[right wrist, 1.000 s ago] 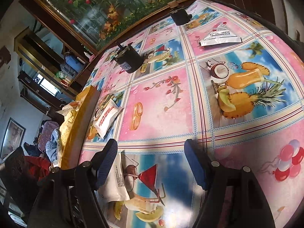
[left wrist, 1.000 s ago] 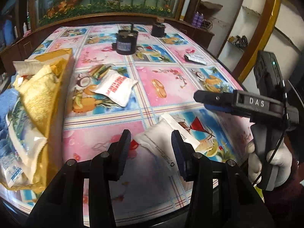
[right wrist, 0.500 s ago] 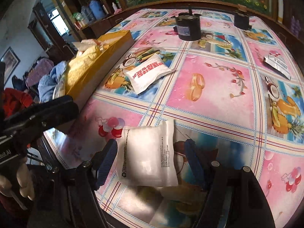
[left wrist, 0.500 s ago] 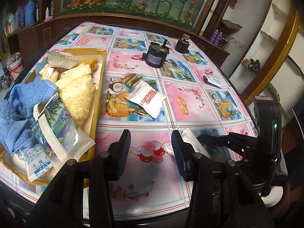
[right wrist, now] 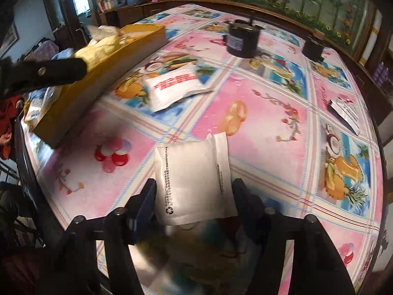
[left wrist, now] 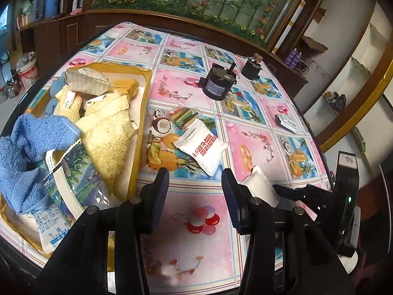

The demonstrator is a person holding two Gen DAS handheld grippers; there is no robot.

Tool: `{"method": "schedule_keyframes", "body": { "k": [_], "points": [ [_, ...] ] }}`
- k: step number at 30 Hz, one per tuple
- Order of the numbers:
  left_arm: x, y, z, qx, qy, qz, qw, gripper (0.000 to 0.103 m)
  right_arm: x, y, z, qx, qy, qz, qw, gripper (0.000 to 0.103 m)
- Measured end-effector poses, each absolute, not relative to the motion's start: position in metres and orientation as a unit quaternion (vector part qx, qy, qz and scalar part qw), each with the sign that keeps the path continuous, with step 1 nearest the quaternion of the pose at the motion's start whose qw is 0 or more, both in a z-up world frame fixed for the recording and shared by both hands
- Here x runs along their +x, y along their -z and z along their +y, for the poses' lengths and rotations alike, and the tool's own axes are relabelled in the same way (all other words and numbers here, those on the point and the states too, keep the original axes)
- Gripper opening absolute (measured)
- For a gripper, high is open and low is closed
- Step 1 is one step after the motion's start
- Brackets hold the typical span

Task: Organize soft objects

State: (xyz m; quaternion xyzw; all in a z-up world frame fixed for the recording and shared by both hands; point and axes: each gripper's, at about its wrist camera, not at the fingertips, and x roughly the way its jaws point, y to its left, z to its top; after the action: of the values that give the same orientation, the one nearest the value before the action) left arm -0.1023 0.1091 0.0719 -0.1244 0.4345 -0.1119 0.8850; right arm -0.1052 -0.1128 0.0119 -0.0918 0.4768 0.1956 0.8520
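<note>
A plain white soft pouch [right wrist: 194, 179] lies on the tablecloth between the open fingers of my right gripper [right wrist: 194, 201], its near end level with the fingertips; it also shows in the left wrist view [left wrist: 260, 189]. A second white pouch with red print [left wrist: 201, 145] [right wrist: 174, 86] lies further in. A yellow box [left wrist: 140, 123] [right wrist: 108, 66] at the left holds a blue towel [left wrist: 29, 147], a yellow towel [left wrist: 108, 132] and packets. My left gripper [left wrist: 195, 196] is open and empty above the table's near part.
Two black motors [left wrist: 217, 83] [left wrist: 251, 66] stand at the far side. A small silver packet [left wrist: 287, 123] lies at the right. A small bag of coloured sticks [left wrist: 184, 116] lies beside the printed pouch. The table's edge runs close below both grippers.
My right gripper has swung left and come down around the plain white pouch. My left gripper has drawn back and turned left, so the box now shows fully.
</note>
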Motion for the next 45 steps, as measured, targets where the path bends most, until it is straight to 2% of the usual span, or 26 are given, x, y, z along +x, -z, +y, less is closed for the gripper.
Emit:
{"method": "schedule_keyframes", "body": {
  "k": [4, 13, 19, 20, 22, 26, 27, 28, 30, 33, 38, 39, 41, 42, 43, 45],
  "points": [
    [-0.089, -0.075, 0.105, -0.116, 0.105, 0.432, 0.888, 0.044, -0.078, -0.015, -0.146, -0.025, -0.179, 0.465, 0.867, 0.06],
    [-0.024, -0.046, 0.075, -0.075, 0.103, 0.47, 0.874, 0.044, -0.071, -0.013, -0.167, 0.054, -0.209, 0.426, 0.879, 0.061],
    [0.01, -0.019, 0.04, 0.004, 0.08, 0.486, 0.87, 0.044, -0.071, -0.013, -0.166, 0.056, -0.209, 0.425, 0.879, 0.061],
    [0.012, -0.015, 0.035, 0.021, 0.076, 0.485, 0.871, 0.045, -0.071, -0.013, -0.166, 0.056, -0.209, 0.425, 0.879, 0.061],
    [0.012, -0.013, 0.026, 0.046, 0.076, 0.479, 0.873, 0.061, -0.071, -0.012, -0.166, 0.057, -0.21, 0.425, 0.879, 0.061],
    [0.006, -0.008, 0.02, 0.062, 0.104, 0.479, 0.869, 0.062, -0.072, -0.012, -0.166, 0.056, -0.209, 0.425, 0.879, 0.061],
    [0.003, -0.008, 0.021, 0.059, 0.108, 0.479, 0.869, 0.053, -0.072, -0.012, -0.166, 0.055, -0.209, 0.425, 0.879, 0.061],
    [0.001, -0.009, 0.022, 0.057, 0.112, 0.476, 0.87, 0.033, -0.072, -0.012, -0.166, 0.054, -0.208, 0.425, 0.879, 0.061],
    [-0.005, -0.011, 0.022, 0.057, 0.122, 0.478, 0.868, 0.015, -0.072, -0.012, -0.166, 0.054, -0.209, 0.425, 0.879, 0.061],
    [-0.018, -0.012, 0.026, 0.053, 0.131, 0.479, 0.866, 0.013, -0.072, -0.012, -0.165, 0.048, -0.207, 0.426, 0.879, 0.061],
    [-0.039, -0.036, 0.048, -0.012, 0.159, 0.473, 0.867, 0.013, -0.075, -0.013, -0.153, -0.001, -0.196, 0.43, 0.881, 0.06],
    [-0.045, -0.043, 0.054, -0.021, 0.162, 0.466, 0.87, 0.016, -0.074, -0.012, -0.153, -0.004, -0.195, 0.431, 0.881, 0.06],
    [-0.056, -0.054, 0.064, -0.033, 0.155, 0.453, 0.877, 0.036, -0.074, -0.012, -0.153, -0.005, -0.195, 0.431, 0.881, 0.061],
    [-0.06, -0.056, 0.067, -0.032, 0.148, 0.45, 0.88, 0.054, -0.074, -0.012, -0.154, -0.004, -0.196, 0.431, 0.881, 0.061],
    [-0.063, -0.056, 0.068, -0.027, 0.141, 0.448, 0.883, 0.061, -0.074, -0.012, -0.154, -0.003, -0.196, 0.431, 0.881, 0.061],
    [-0.065, -0.049, 0.067, -0.01, 0.127, 0.451, 0.883, 0.061, -0.074, -0.012, -0.154, -0.002, -0.196, 0.43, 0.881, 0.061]
  ]
}}
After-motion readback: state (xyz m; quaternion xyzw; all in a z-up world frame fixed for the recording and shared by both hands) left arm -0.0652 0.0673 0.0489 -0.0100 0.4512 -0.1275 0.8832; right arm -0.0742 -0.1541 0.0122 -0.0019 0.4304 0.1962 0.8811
